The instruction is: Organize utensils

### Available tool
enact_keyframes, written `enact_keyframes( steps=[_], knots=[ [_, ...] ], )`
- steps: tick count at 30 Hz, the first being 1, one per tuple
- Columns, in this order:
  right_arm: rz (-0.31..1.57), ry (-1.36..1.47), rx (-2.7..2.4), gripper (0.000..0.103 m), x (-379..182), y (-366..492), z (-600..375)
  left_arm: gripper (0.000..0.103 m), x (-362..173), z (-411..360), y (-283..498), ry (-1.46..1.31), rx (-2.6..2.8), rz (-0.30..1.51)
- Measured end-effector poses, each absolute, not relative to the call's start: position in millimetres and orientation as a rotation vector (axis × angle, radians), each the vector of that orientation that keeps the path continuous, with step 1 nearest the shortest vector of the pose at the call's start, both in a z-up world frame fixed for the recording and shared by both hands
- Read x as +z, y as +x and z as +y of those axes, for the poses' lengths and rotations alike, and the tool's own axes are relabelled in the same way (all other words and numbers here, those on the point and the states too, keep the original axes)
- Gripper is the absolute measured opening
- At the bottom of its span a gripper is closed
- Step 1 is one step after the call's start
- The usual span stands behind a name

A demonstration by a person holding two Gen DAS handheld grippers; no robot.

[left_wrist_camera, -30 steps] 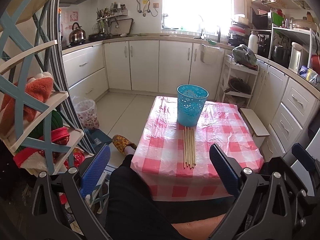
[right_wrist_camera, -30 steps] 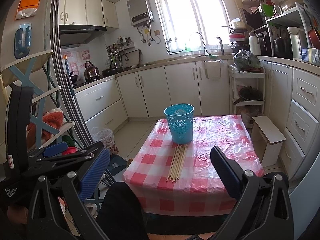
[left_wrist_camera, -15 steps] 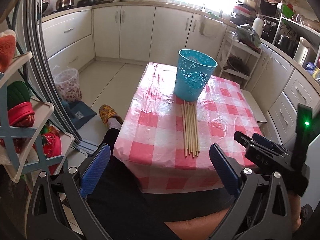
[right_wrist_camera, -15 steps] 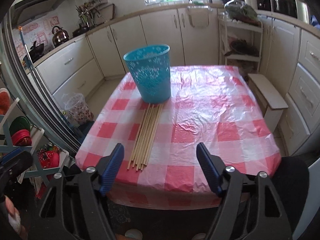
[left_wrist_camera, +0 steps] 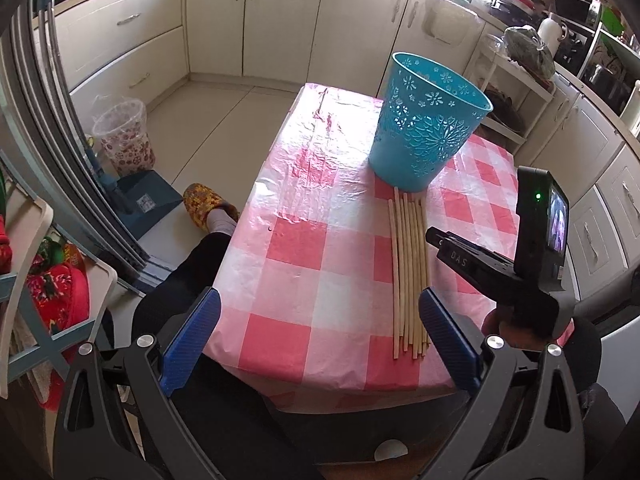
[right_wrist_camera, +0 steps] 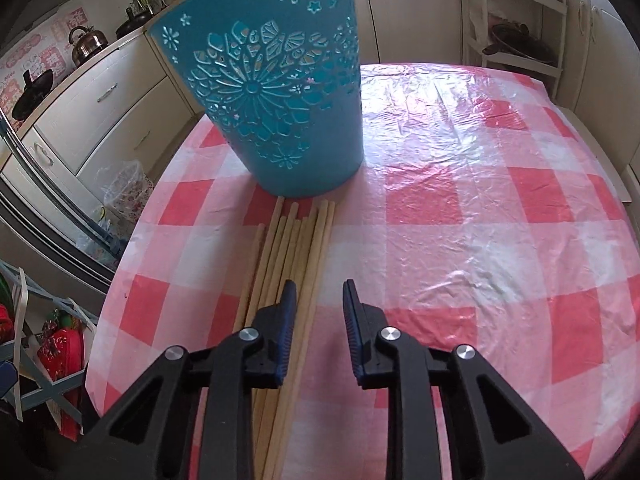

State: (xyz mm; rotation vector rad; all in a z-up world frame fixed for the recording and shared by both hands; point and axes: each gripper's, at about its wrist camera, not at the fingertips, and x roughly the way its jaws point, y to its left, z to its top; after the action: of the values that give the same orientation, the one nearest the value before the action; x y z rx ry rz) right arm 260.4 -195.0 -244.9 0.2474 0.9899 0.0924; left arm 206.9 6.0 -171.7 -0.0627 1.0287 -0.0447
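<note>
My right gripper has dropped low over chopsticks, jaws narrowed from wide but not yet clamped, straddling rightmost sticks. Bundle lies on table, far tips touching blue basket. Left gripper hangs back, spread wide, empty. Pickup looks imminent.

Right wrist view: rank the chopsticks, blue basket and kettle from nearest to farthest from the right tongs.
1. Chopsticks: on the tablecloth, right at the right tongs, left side.
2. Blue basket: upright just beyond the chopsticks' far ends.
3. Kettle: far left, on the counter.
</note>
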Motion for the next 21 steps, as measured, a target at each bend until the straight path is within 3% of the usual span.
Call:
enact_keyframes(
  steps=[4, 21],
  knots=[
    [0.993, 0.231, 0.117, 0.008, -249.8, 267.2, -193.5, 0.095, -185.1, 3.6, 226.5, -0.051, -0.041, 1.049],
    [0.985, 0.276, 0.082, 0.006, -249.2, 251.1, -257.3, 0.095, -254.3, -52.9, 321.4, 0.062, -0.050, 1.114]
  ],
)
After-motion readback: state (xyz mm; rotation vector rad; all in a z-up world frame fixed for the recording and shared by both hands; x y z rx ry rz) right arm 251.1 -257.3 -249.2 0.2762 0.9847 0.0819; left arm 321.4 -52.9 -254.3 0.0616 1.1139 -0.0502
